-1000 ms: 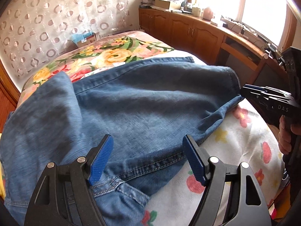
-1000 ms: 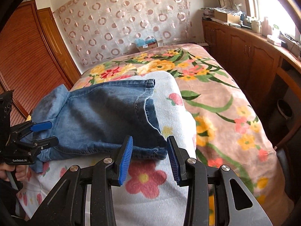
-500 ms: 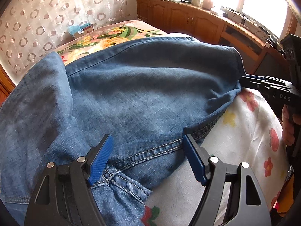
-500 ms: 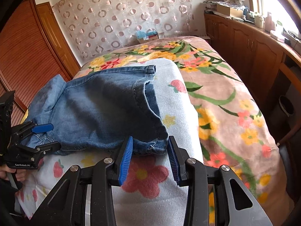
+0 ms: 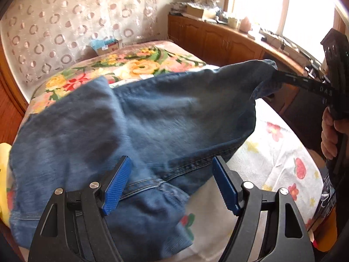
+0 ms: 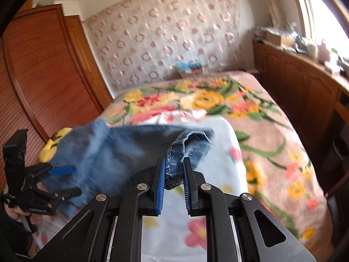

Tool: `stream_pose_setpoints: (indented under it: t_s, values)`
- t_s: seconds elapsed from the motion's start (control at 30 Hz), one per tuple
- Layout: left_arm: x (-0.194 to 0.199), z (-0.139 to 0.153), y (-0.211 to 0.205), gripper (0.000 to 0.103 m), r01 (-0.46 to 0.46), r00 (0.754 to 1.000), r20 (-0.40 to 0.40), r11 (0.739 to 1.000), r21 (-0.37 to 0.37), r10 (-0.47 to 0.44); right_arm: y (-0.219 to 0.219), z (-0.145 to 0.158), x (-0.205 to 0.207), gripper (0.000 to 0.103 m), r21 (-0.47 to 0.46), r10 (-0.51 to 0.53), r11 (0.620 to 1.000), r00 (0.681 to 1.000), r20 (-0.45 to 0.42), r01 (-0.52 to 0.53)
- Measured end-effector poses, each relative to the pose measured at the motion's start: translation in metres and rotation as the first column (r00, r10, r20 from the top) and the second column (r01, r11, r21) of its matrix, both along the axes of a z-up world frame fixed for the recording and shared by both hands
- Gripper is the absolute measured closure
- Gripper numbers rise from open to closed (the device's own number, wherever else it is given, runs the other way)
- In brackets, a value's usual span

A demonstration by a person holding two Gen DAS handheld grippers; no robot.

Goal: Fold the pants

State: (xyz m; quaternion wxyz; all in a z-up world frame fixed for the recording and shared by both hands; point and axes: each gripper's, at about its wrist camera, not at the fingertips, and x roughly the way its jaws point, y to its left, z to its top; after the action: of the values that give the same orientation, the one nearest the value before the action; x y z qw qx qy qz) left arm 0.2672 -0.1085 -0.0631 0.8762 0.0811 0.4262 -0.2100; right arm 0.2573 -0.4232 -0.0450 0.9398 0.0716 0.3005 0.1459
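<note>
Blue denim pants (image 5: pixel 152 120) lie spread on the bed. My right gripper (image 6: pixel 174 161) has the leg hem (image 6: pixel 174 170) between its blue pads; its jaws are closing and they pinch the hem, which hangs raised off the sheet. In the left wrist view the right gripper (image 5: pixel 277 76) holds that hem corner up at the far right, and the denim slopes down from it. My left gripper (image 5: pixel 170 159) stands wide open just above the seam near the waist end, with nothing pinched. It also shows in the right wrist view as the left gripper (image 6: pixel 67 181), jaws apart.
A white flowered sheet (image 5: pixel 272 152) lies under the pants, over a floral blanket (image 6: pixel 261 131). Wooden cabinets (image 5: pixel 218 41) run along the window side and a wooden wardrobe (image 6: pixel 43 76) along the other. A yellow item (image 6: pixel 52 146) lies by the pants' far end. A hand (image 5: pixel 329 135) grips the right tool.
The right gripper's jaws have narrowed onto the leg hem and lifted it off the sheet. The left gripper has drawn back a little and stays open.
</note>
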Motion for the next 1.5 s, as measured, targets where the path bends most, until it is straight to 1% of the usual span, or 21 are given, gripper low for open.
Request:
stream_pose_setpoints:
  t_s: [0.1,0.2,0.33,0.43,0.53,0.57,0.63,0.67,0.8,0.83,0.9,0.93,1.0,1.07,1.13,1.33,1.43,1.5]
  values:
    - [-0.006,0.014,0.017,0.026,-0.028,0.999,0.036,1.000,-0.013,0.028,0.022,0.023,0.001,0.088,-0.025,0.052,0.998,0.997,0.055,-0.050]
    - [-0.013,0.029,0.041,0.026,-0.069,0.995,0.070,0.997,-0.029,0.071,0.053,0.046,0.006,0.088,-0.064,0.124,0.991,0.987,0.106,-0.118]
    - [-0.023,0.042,0.071,0.026,-0.127,0.986,0.106,0.991,-0.047,0.131,0.110,0.078,0.011,0.088,-0.102,0.261,0.964,0.949,0.177,-0.247]
    - [-0.031,0.048,0.095,0.026,-0.171,0.976,0.124,0.984,-0.054,0.177,0.150,0.089,0.012,0.088,-0.091,0.369,0.929,0.910,0.190,-0.358]
    - [-0.035,0.049,0.115,0.026,-0.209,0.968,0.129,0.976,-0.059,0.215,0.186,0.087,0.014,0.088,-0.099,0.449,0.894,0.878,0.165,-0.438]
    - [-0.034,0.048,0.120,0.026,-0.219,0.966,0.126,0.974,-0.061,0.225,0.196,0.083,0.017,0.088,-0.116,0.461,0.887,0.874,0.152,-0.448]
    - [-0.032,0.043,0.127,0.026,-0.238,0.964,0.110,0.969,-0.060,0.243,0.209,0.074,0.021,0.079,-0.169,0.455,0.886,0.879,0.141,-0.431]
    - [-0.032,0.042,0.130,0.026,-0.247,0.962,0.107,0.967,-0.057,0.252,0.212,0.070,0.025,0.078,-0.182,0.452,0.886,0.882,0.131,-0.427]
    - [-0.031,0.036,0.136,0.026,-0.249,0.963,0.091,0.966,-0.064,0.254,0.206,0.060,0.043,0.070,-0.191,0.415,0.900,0.904,0.097,-0.393]
    - [-0.030,0.035,0.134,0.026,-0.246,0.964,0.091,0.967,-0.061,0.251,0.209,0.061,0.051,0.068,-0.193,0.403,0.904,0.911,0.088,-0.381]
    - [-0.026,0.031,0.134,0.026,-0.244,0.965,0.089,0.968,-0.058,0.248,0.210,0.062,0.052,0.067,-0.194,0.380,0.912,0.923,0.069,-0.361]
    - [-0.024,0.031,0.134,0.026,-0.242,0.965,0.086,0.968,-0.058,0.247,0.218,0.064,0.051,0.067,-0.196,0.371,0.914,0.927,0.059,-0.354]
    - [-0.021,0.027,0.135,0.026,-0.241,0.966,0.082,0.969,-0.054,0.244,0.223,0.068,0.041,0.065,-0.195,0.355,0.920,0.934,0.040,-0.341]
    - [-0.018,0.022,0.135,0.026,-0.242,0.967,0.076,0.969,-0.045,0.245,0.227,0.066,0.041,0.060,-0.189,0.342,0.924,0.940,0.013,-0.333]
    - [-0.015,0.016,0.138,0.026,-0.250,0.966,0.063,0.967,-0.040,0.252,0.231,0.059,0.050,0.055,-0.181,0.327,0.929,0.945,-0.011,-0.324]
    - [0.002,0.003,0.149,0.026,-0.275,0.960,0.045,0.961,-0.011,0.275,0.243,0.039,0.056,0.053,-0.130,0.312,0.937,0.945,-0.102,-0.324]
    - [0.011,0.000,0.152,0.026,-0.271,0.962,0.046,0.963,0.000,0.270,0.251,0.032,0.058,0.053,-0.130,0.300,0.940,0.945,-0.130,-0.316]
    - [0.015,-0.002,0.154,0.026,-0.270,0.962,0.042,0.963,0.004,0.269,0.256,0.029,0.058,0.053,-0.112,0.298,0.942,0.943,-0.151,-0.315]
